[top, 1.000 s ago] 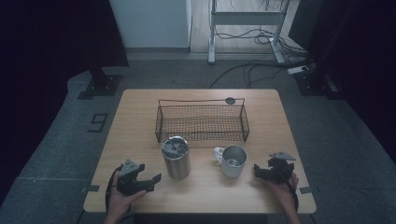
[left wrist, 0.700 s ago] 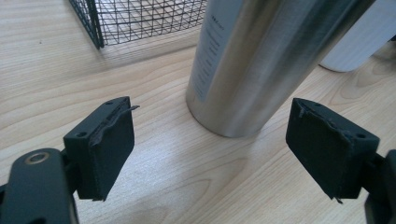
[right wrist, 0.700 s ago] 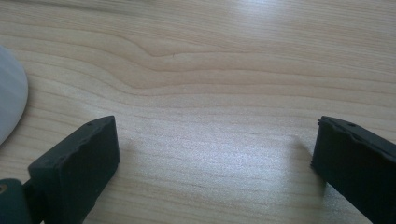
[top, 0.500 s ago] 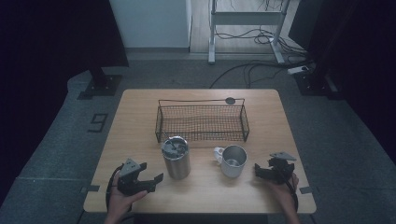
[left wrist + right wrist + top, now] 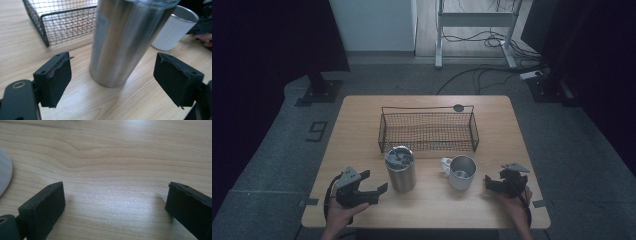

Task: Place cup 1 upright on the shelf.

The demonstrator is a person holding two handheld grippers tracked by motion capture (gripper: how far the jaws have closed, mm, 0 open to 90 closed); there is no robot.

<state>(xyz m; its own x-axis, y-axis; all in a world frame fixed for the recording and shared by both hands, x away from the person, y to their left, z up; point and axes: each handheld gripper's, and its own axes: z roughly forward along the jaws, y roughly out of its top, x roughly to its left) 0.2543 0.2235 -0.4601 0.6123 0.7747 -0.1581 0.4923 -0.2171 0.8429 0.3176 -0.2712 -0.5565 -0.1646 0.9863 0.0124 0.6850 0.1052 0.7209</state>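
The steel tumbler (image 5: 400,168) stood upright near the table's (image 5: 362,115) front edge, just before the wire basket (image 5: 428,129), and the left gripper (image 5: 371,186) faced it with jaws wide, apparently to grasp it, while the right gripper (image 5: 493,183), also wide and empty, waited beside the white mug (image 5: 460,172).

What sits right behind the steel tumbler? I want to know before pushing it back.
Behind the steel tumbler stands the wire basket, apart from it, with bare table showing through its mesh. The basket's near corner directly behind the tumbler is covered.
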